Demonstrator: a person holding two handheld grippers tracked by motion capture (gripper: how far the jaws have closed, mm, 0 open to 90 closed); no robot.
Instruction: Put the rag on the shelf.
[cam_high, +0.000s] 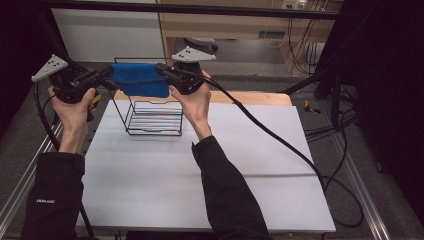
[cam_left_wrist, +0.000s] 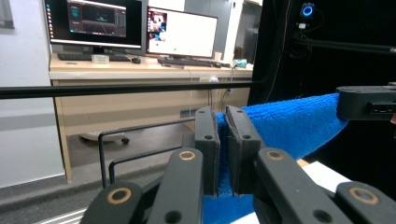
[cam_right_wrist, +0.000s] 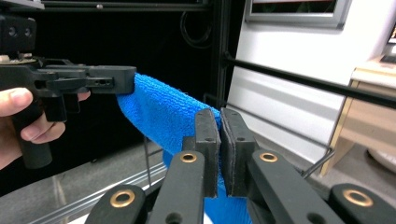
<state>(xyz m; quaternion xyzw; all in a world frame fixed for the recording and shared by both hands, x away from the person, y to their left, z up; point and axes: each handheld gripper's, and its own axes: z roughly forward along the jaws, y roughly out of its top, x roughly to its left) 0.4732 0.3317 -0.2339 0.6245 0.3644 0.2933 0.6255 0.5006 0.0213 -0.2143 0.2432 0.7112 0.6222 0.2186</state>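
So the blue towel (cam_high: 140, 80) is stretched in the air between the left gripper (cam_high: 107, 71) and right gripper (cam_high: 161, 68), each pinching an end, right above the wire rack (cam_high: 150, 117). Draping it over the top bar looks left.

Blue towel (cam_high: 139, 79) hangs stretched (slightly sagging) above wire rack (cam_high: 152, 117).
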